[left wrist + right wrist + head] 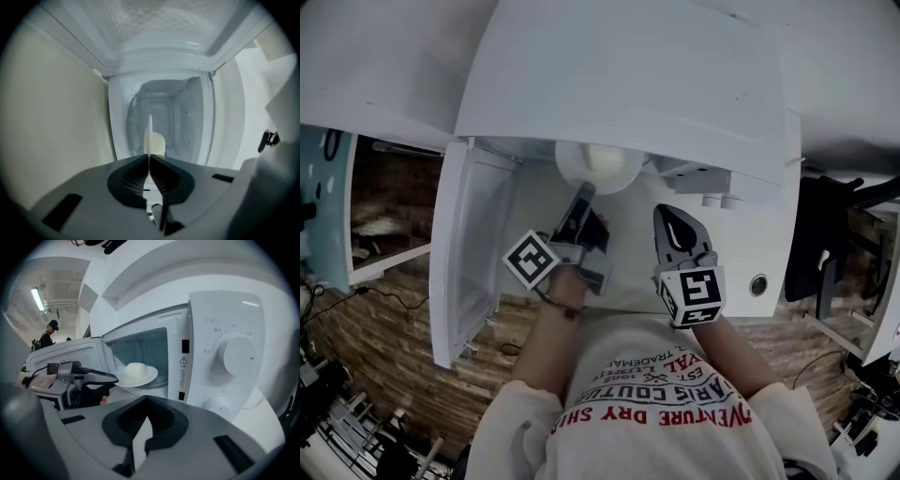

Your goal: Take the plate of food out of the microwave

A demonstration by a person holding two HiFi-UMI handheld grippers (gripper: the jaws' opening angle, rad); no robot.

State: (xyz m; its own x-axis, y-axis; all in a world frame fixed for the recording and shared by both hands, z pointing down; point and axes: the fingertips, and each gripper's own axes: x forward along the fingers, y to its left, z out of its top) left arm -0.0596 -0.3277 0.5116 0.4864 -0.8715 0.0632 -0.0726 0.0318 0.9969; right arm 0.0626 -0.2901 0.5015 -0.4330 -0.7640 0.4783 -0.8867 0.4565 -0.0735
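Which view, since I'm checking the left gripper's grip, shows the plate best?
The right gripper view: whole plate, food mound, at the microwave opening, left gripper at its rim. The left gripper view shows it edge-on between shut jaws; the head view, partly under the microwave top.

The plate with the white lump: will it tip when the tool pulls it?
Probably stiff: the plate looks flat though the left tool pinches only its rim. It may tilt, held at one edge. The domed food could slide.
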